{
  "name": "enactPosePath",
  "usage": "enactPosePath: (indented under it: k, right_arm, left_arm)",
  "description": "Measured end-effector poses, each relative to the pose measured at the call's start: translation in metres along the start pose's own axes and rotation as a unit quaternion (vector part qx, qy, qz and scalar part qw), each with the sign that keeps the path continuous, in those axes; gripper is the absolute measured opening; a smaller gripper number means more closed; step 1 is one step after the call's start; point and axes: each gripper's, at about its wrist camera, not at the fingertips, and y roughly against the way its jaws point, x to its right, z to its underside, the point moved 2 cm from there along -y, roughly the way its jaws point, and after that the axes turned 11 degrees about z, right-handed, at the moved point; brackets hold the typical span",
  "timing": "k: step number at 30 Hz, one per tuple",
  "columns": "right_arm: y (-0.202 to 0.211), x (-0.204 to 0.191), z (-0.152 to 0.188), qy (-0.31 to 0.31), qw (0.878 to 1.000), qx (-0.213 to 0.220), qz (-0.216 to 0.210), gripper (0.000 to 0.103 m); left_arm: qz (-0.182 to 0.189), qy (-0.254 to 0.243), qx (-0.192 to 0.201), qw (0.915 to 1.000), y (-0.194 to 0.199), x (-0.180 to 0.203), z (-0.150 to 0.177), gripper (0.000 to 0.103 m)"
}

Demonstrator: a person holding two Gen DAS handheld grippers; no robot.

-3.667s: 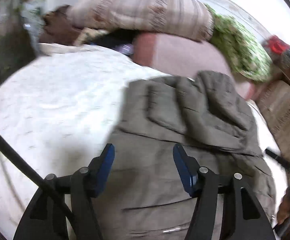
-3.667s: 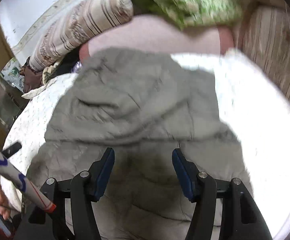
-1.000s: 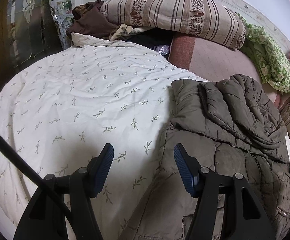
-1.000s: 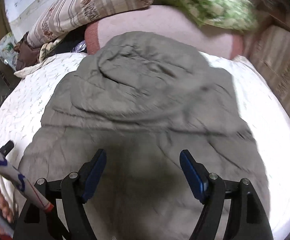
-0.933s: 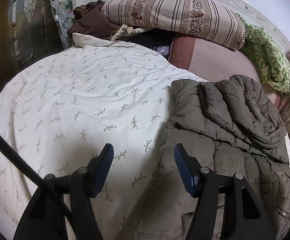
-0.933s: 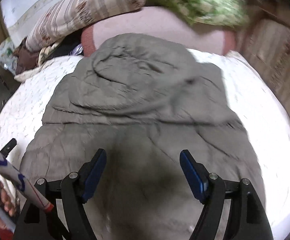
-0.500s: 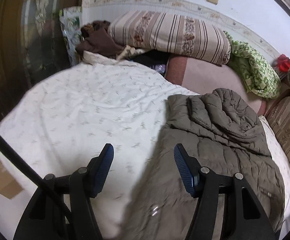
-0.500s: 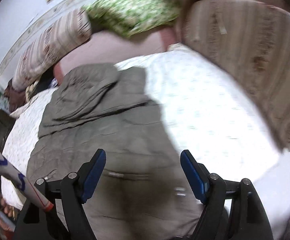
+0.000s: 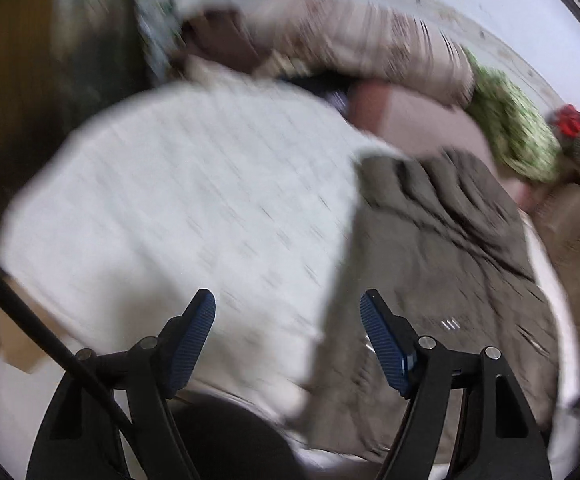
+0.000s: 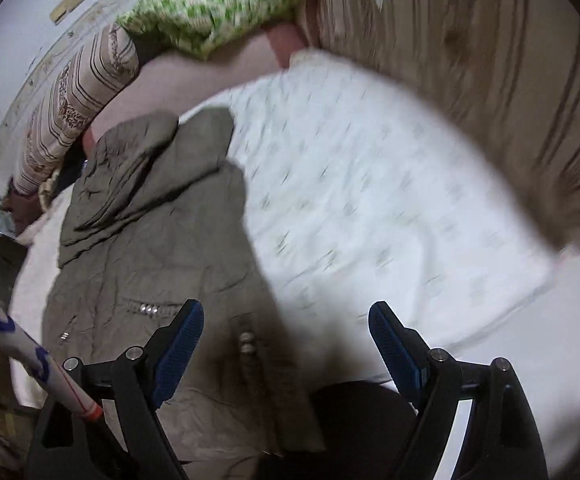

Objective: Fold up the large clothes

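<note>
The jacket (image 9: 442, 264) lies flat on the bedspread (image 9: 178, 208) as a narrow strip, sleeve and hood laid over its far end, likely so it can be doubled over next. The left gripper (image 9: 288, 334) tilts down at its near left edge and the right gripper (image 10: 286, 344) at its near right edge; both jaws are opening with nothing between them.

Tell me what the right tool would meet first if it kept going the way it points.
Probably the right edge of the olive padded jacket or the white bedspread just beside it. The right tool, jaws opening and empty, straddles that boundary; blur leaves depth unclear.
</note>
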Motion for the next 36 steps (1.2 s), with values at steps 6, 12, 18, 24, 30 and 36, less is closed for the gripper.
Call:
enactPosePath:
  k: [6, 12, 18, 24, 30, 36]
  right_arm:
    - [-0.046, -0.010, -0.006, -0.025, 0.999, -0.022, -0.030, 0.088]
    - [-0.080, -0.010, -0.005, -0.072, 0.987, -0.077, -0.119, 0.088]
    - [-0.083, -0.021, 0.009, -0.062, 0.975, -0.113, -0.180, 0.089]
    - [-0.072, -0.026, 0.031, -0.037, 0.967, -0.132, -0.216, 0.089]
    - [-0.060, -0.022, 0.051, -0.030, 0.956, -0.146, -0.253, 0.081]
    - [-0.055, -0.024, 0.072, -0.001, 0.960, -0.152, -0.233, 0.070]
  left_arm:
    - [0.060, 0.026, -0.081, 0.9946, -0.075, -0.003, 0.008, 0.074]
    - [0.141, 0.090, -0.150, 0.9744, -0.128, -0.010, 0.014, 0.074]
    - [0.217, 0.106, -0.171, 0.9553, -0.130, 0.006, 0.033, 0.074]
    - [0.248, 0.097, -0.162, 0.9503, -0.098, 0.017, 0.060, 0.074]
    - [0.261, 0.083, -0.160, 0.9484, -0.083, 0.023, 0.079, 0.074]
    - [0.260, 0.080, -0.167, 0.9478, -0.095, 0.031, 0.088, 0.074]
